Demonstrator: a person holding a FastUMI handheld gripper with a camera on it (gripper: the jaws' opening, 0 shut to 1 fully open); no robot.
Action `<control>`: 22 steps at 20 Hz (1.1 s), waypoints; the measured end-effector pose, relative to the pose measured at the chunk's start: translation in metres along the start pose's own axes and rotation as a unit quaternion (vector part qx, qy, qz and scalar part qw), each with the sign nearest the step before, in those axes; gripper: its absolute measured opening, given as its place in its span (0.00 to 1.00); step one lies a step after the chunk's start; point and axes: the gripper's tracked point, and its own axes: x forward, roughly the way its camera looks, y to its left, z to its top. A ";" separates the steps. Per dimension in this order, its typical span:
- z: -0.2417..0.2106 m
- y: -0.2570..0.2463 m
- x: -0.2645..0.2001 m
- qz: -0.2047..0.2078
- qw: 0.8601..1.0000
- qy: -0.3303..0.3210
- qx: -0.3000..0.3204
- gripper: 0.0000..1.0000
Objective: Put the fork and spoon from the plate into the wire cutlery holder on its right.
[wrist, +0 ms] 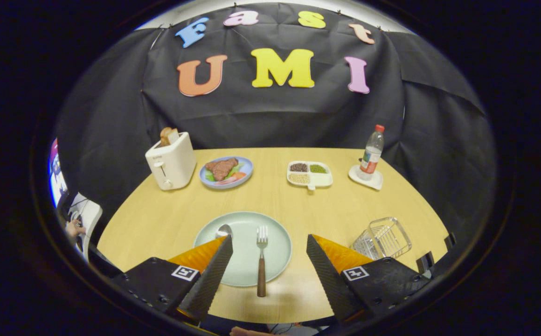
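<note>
You held the gripper (pixel 267 275) low over the near edge of the surface (pixel 298 205), its fingers spread wide and gripping nothing. The fork (pixel 261 261) lay straight in the gap between them, tines up on the pale green plate (pixel 247 224) and its dark handle running off the rim toward you. That handle overhang looked like the reason for your approach: it gave a free end to pinch without scraping the plate.

The spoon (pixel 224 230) sat on the plate's left part, its bowl just showing past the tip of the left finger, the rest hidden behind that finger. You seemed to have lined up on the fork first, since it was centred and the spoon was off to one side.

The wire cutlery holder (pixel 382 239) stood on the surface to the right of the plate, just beyond the right finger, tilted in this view with its open mouth upward. It was near enough for a short carry.

Farther back stood a toaster (pixel 170 161) with bread in it, a blue plate of food (pixel 226 171), a divided dish (pixel 309 175) and a bottle (pixel 372 153) on a coaster, all well apart from your work.

Neither utensil had been moved yet, by my judgement. The next move called for lowering onto the fork's handle and closing squarely, since a thin handle can twist.
</note>
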 end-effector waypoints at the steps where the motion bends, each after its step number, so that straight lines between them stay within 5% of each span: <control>1: -0.008 0.000 0.008 0.001 1.000 0.021 0.000 0.96; 14: -0.056 0.018 0.077 0.010 0.989 0.147 -0.012 0.92; 18: -0.063 0.018 0.089 0.013 0.987 0.162 -0.009 0.81; 22: -0.071 0.019 0.095 0.015 0.983 0.185 0.003 0.56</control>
